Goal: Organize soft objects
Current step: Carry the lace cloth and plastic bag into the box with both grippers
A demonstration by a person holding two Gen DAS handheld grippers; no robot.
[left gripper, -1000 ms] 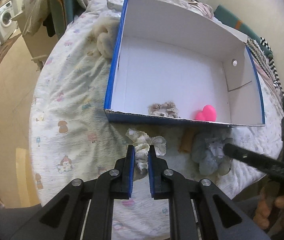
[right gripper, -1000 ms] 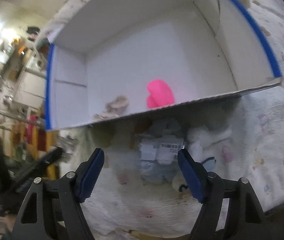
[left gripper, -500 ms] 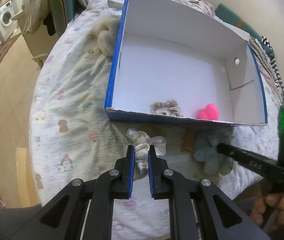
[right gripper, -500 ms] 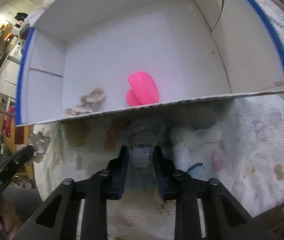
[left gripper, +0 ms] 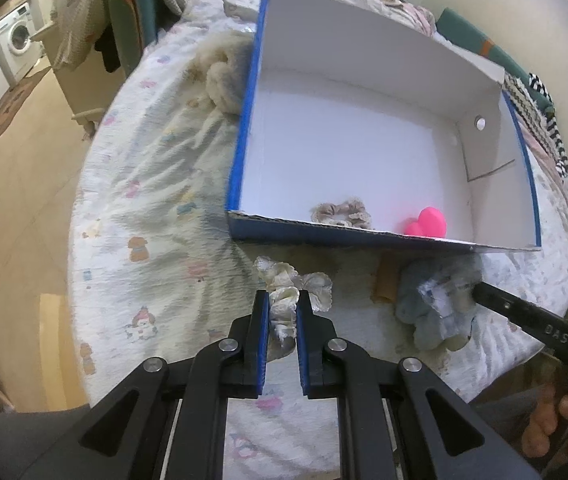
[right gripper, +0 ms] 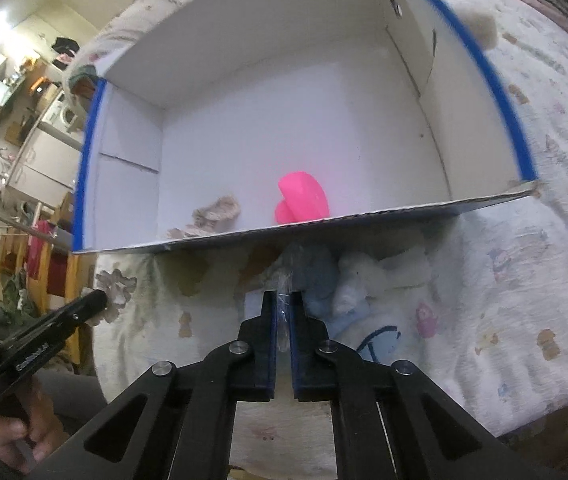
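Now | left gripper (left gripper: 283, 306) angled down, clamping cream scrunchie (left gripper: 284, 300) | right gripper (right gripper: 283, 300) pinching blue plush (right gripper: 316, 280)

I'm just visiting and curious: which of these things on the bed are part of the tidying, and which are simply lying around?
Part of the job: white cardboard box with blue edges; cream ruffled scrunchie; blue-grey plush toy in clear wrap; beige scrunchie; pink heart-shaped toy.

Lying about: washing machine; patterned bedsheet.

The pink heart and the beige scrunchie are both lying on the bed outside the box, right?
Not quite. The pink heart and the beige scrunchie both lie inside the box, near its front wall, not on the bed. The left wrist view shows it.
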